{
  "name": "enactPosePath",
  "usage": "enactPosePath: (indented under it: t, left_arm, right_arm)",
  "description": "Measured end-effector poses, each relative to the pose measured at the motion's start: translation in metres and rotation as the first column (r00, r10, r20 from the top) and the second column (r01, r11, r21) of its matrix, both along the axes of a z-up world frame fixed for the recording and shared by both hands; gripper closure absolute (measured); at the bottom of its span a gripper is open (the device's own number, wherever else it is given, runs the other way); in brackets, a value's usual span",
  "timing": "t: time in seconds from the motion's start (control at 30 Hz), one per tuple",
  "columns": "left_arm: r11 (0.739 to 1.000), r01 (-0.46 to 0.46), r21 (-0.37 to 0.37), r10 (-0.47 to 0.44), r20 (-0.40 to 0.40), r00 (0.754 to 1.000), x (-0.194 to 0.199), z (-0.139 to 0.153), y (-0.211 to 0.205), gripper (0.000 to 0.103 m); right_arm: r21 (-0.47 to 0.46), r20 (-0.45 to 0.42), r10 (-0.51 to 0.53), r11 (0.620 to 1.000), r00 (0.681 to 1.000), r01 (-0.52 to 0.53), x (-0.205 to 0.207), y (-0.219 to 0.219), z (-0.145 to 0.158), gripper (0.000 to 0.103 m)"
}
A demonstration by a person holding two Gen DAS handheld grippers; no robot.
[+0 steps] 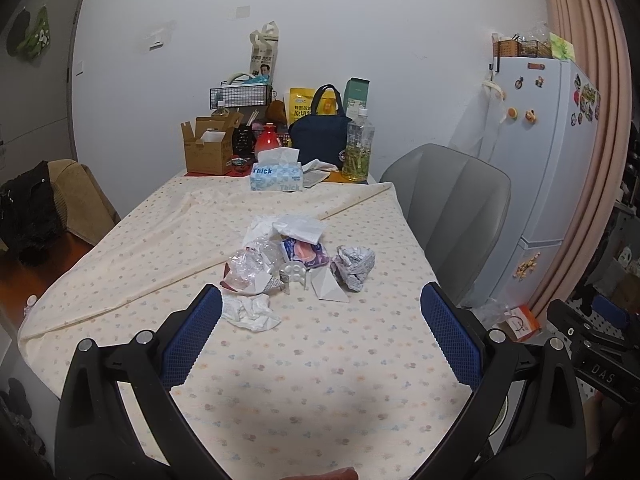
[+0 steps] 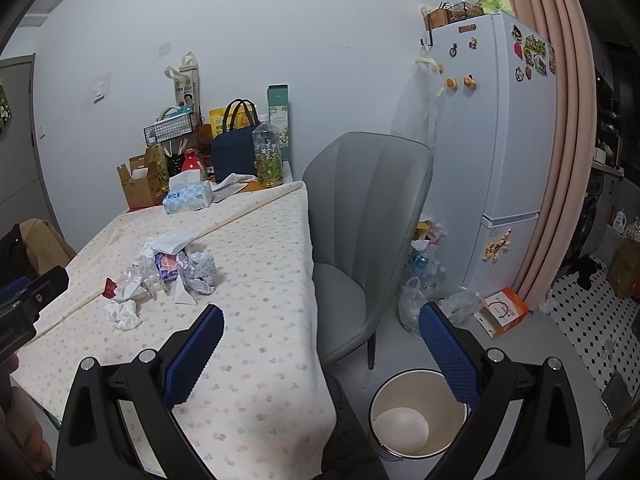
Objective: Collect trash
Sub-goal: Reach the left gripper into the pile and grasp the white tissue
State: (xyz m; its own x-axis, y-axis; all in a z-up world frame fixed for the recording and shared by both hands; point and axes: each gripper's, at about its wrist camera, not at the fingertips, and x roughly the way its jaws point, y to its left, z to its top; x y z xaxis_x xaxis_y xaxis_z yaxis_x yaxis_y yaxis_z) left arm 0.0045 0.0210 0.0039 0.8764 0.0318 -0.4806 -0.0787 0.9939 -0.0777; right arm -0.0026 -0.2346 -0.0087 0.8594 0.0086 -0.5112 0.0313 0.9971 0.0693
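A heap of trash lies mid-table on the flowered cloth (image 1: 320, 360): a crumpled white tissue (image 1: 252, 314) nearest, a clear plastic wrapper (image 1: 248, 268), a purple-pink packet (image 1: 304, 254), a printed paper ball (image 1: 354, 266) and a folded white paper (image 1: 330, 288). My left gripper (image 1: 322, 291) is open just short of the heap and holds nothing. My right gripper (image 2: 322, 311) is also open and empty, over the table's right edge. Below it on the floor stands a white bin (image 2: 412, 388). From the right wrist view the heap (image 2: 168, 268) is to the left.
A grey chair (image 2: 368, 216) stands against the table's right side, with a white fridge (image 2: 492, 140) behind it. At the table's far end are a tissue box (image 1: 276, 176), a bottle (image 1: 359, 148), a navy bag (image 1: 318, 136) and a cardboard box (image 1: 208, 148). Plastic bags and an orange box (image 2: 504, 312) lie on the floor.
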Motion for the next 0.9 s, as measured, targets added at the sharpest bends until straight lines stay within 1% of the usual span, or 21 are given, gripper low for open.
enactPosePath:
  t: [0.27,0.4,0.47,0.63,0.7,0.73,0.77,0.87,0.9]
  left_arm:
    - [0.999,-0.031,-0.031,0.03,-0.028,0.999,0.012,-0.019,0.027,0.004]
    - [0.997,-0.062,-0.046,0.06,-0.05,0.997,0.022,-0.03,0.045,0.005]
    - [0.995,-0.079,-0.057,0.075,-0.063,0.995,0.028,-0.037,0.055,0.005]
    - [0.989,-0.116,-0.086,0.107,-0.107,0.988,0.047,-0.056,0.078,0.012]
    - [0.987,-0.132,-0.097,0.118,-0.131,0.984,0.056,-0.064,0.085,0.017]
    - [0.985,-0.136,-0.104,0.12,-0.146,0.982,0.061,-0.069,0.089,0.018]
    - [0.984,-0.142,-0.112,0.123,-0.16,0.979,0.065,-0.075,0.092,0.02]
    - [0.98,-0.157,-0.123,0.131,-0.194,0.972,0.076,-0.089,0.098,0.02]
    - [0.979,-0.16,-0.122,0.133,-0.207,0.969,0.081,-0.094,0.098,0.02]
  right_arm:
    - [0.024,-0.029,0.11,0.994,0.993,-0.109,0.024,0.027,-0.014,0.007]
    - [0.055,-0.039,0.183,0.982,0.982,-0.181,0.039,0.041,-0.024,0.007]
    - [0.07,-0.058,0.216,0.975,0.975,-0.212,0.049,0.047,-0.03,0.007]
    - [0.095,-0.103,0.289,0.955,0.952,-0.28,0.072,0.066,-0.044,0.018]
    - [0.104,-0.121,0.31,0.949,0.943,-0.299,0.08,0.073,-0.05,0.022]
    - [0.113,-0.131,0.323,0.944,0.937,-0.31,0.085,0.076,-0.054,0.025]
    - [0.126,-0.144,0.34,0.938,0.929,-0.323,0.091,0.08,-0.058,0.026]
    - [0.148,-0.17,0.371,0.925,0.913,-0.349,0.105,0.089,-0.069,0.03]
    - [0.157,-0.179,0.381,0.921,0.907,-0.356,0.109,0.091,-0.073,0.033]
